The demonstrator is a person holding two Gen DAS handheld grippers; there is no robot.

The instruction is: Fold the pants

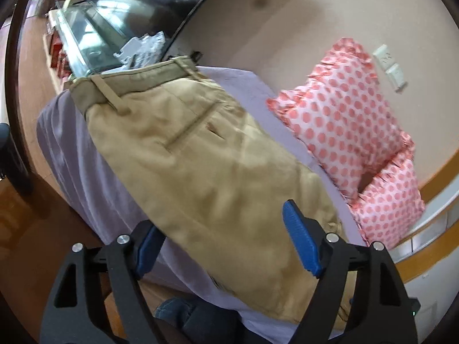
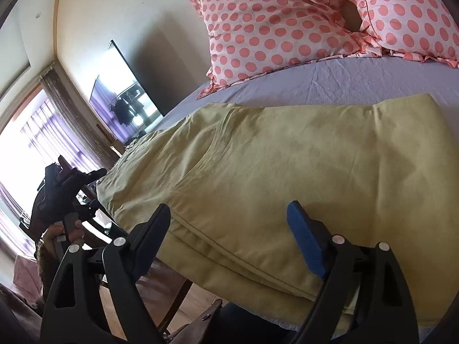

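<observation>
Khaki pants lie folded lengthwise on the lavender bed, near edge overhanging. Left tool and right tool both spread apart, holding nothing. Risk: grabbing one layer only, fold slides off. Left view shows waistband; right view shows hems, left tool.

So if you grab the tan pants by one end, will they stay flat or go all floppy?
Probably floppy: the pants are soft cloth, creased and draping over the bed edge. They'd likely sag and unfold from a single grip. Likely not slippery: the weave looks matte, so the open jaws should hold.
</observation>
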